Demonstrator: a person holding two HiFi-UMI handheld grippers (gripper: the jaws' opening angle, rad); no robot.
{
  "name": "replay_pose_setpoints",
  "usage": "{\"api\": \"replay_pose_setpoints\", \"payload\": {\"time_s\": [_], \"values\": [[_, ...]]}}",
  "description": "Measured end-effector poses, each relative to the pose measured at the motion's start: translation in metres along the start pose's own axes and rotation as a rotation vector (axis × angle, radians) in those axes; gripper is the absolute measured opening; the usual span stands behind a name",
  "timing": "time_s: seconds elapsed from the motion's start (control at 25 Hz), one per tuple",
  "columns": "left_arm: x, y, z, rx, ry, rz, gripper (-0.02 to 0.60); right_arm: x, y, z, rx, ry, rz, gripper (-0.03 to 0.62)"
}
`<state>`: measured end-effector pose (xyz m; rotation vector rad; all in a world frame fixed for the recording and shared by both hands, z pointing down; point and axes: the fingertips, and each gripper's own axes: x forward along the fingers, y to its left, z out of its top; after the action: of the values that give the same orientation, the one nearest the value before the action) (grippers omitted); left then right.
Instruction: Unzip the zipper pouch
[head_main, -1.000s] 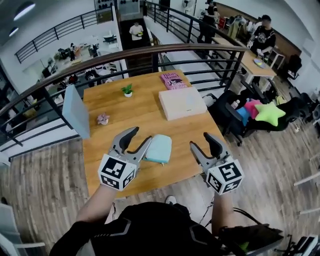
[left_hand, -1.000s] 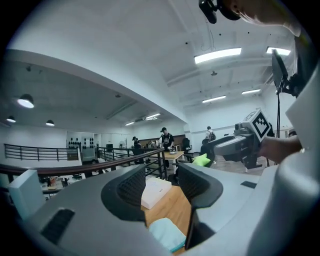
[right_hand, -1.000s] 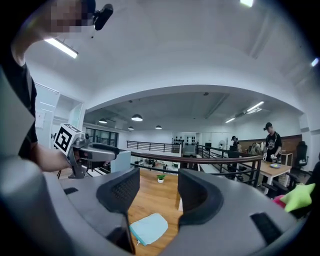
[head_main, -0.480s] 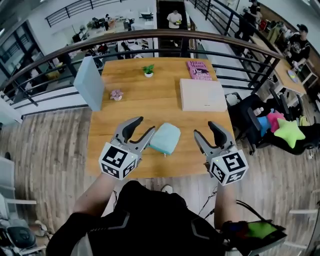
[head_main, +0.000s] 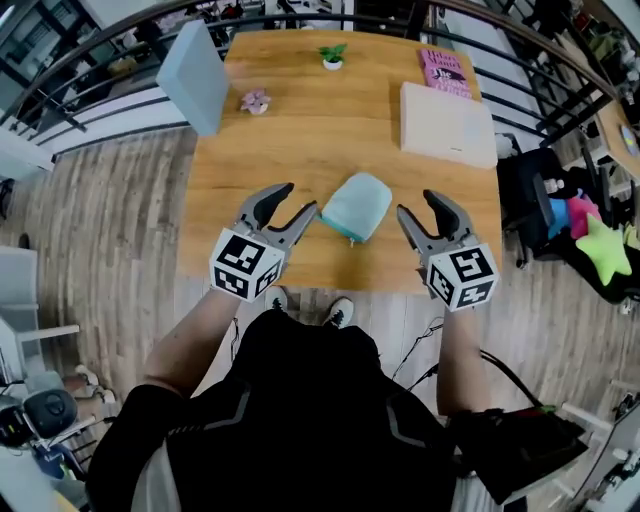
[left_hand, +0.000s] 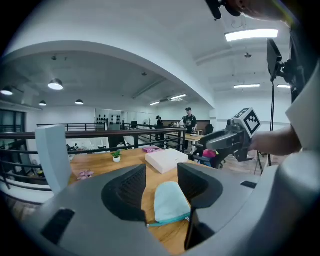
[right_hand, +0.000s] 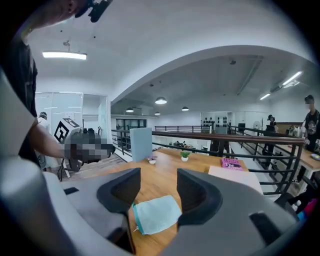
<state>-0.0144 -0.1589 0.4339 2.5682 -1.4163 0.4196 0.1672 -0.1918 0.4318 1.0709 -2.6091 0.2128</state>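
A light teal zipper pouch (head_main: 356, 206) lies flat on the wooden table (head_main: 270, 150) close to its near edge, with its darker zipper (left_hand: 167, 222) along the side facing me. My left gripper (head_main: 298, 200) is open just left of the pouch, and the left gripper view looks between its jaws at the pouch (left_hand: 170, 202). My right gripper (head_main: 416, 203) is open a little right of the pouch. Its jaws have just closed slightly and still stand wide, with nothing between them; the pouch (right_hand: 155, 214) lies beyond them. Neither gripper touches the pouch.
A white box (head_main: 447, 125) and a pink book (head_main: 441, 72) lie at the table's far right. A small potted plant (head_main: 332, 55), a pink flower (head_main: 256, 100) and an upright pale blue board (head_main: 195, 62) stand at the back left. A railing runs behind the table.
Both grippers have come down toward the table, ending on either side of the pouch near its front edge. The head view has tilted further down. The pouch has not moved.
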Motion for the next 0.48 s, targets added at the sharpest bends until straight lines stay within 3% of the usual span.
{"api": "replay_pose_setpoints", "payload": {"time_s": [0.48], "values": [[0.016, -0.015, -0.112, -0.110, 0.181, -0.041, 0.190, 0.050, 0.023, -0.133, 0.015, 0.254, 0.108, 0.209]]}}
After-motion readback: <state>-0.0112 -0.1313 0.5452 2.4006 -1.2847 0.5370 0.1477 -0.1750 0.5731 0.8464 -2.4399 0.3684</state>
